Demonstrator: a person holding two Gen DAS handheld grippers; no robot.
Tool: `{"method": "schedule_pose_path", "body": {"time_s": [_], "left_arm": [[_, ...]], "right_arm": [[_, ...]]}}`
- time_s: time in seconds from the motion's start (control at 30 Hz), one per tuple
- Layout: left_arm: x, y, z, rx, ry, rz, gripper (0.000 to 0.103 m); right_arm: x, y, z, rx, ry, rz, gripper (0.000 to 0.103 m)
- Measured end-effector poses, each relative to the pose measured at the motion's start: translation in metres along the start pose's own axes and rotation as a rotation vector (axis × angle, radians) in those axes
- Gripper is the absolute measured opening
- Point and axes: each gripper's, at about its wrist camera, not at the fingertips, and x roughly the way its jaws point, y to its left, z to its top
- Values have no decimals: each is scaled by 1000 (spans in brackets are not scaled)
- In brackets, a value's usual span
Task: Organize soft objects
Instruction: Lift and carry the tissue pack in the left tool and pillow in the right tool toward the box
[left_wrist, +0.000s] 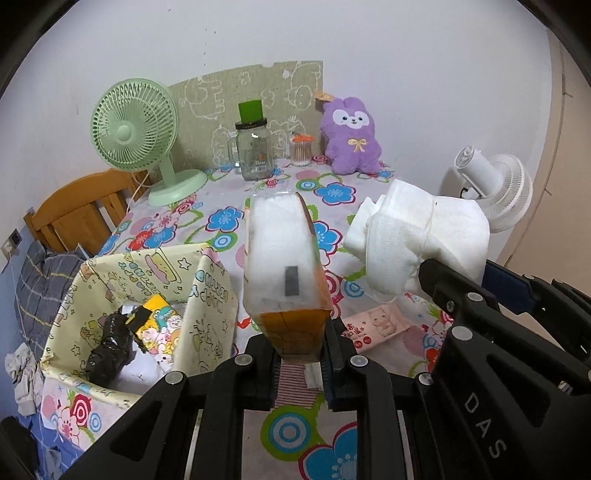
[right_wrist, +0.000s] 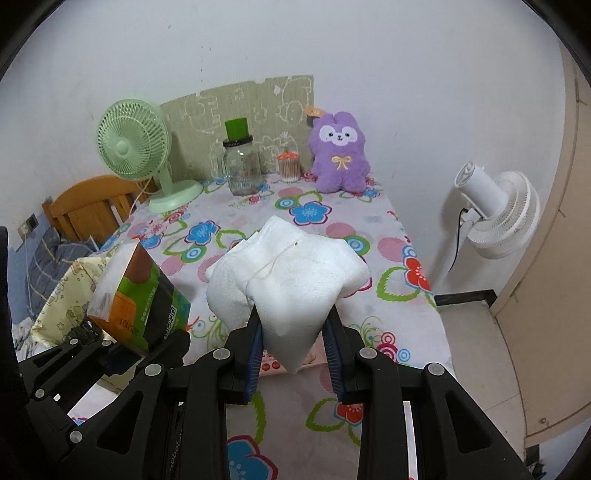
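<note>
My left gripper (left_wrist: 299, 354) is shut on the lower end of a tissue pack (left_wrist: 284, 258) with an orange and green wrapper, held tilted above the flowered table. To its right, my right gripper (right_wrist: 293, 332) is shut on a bundle of white cloth (right_wrist: 288, 273), also held off the table. In the right wrist view the tissue pack (right_wrist: 136, 295) shows at the lower left. A yellow cartoon-print fabric box (left_wrist: 210, 295) stands open at the left, with a black bag (left_wrist: 110, 347) and a yellow printed pack (left_wrist: 159, 325) inside. A pink wipes pack (left_wrist: 376, 325) lies on the table under the grippers. A purple plush (left_wrist: 351, 136) sits by the wall.
Along the wall stand a green desk fan (left_wrist: 133, 129), a glass jar (left_wrist: 255, 151) with a green cap and a cotton swab tub (left_wrist: 301, 149). A white floor fan (right_wrist: 495, 214) stands off the table's right edge. A wooden chair (left_wrist: 81, 210) is at the left.
</note>
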Motion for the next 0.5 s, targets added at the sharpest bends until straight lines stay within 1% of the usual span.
{"method": "schedule_pose_path", "body": {"time_s": [0.5], "left_arm": [[-48, 11, 1, 22, -74, -31, 16]], "right_arm": [[-54, 14, 2, 16, -71, 0, 33]]}}
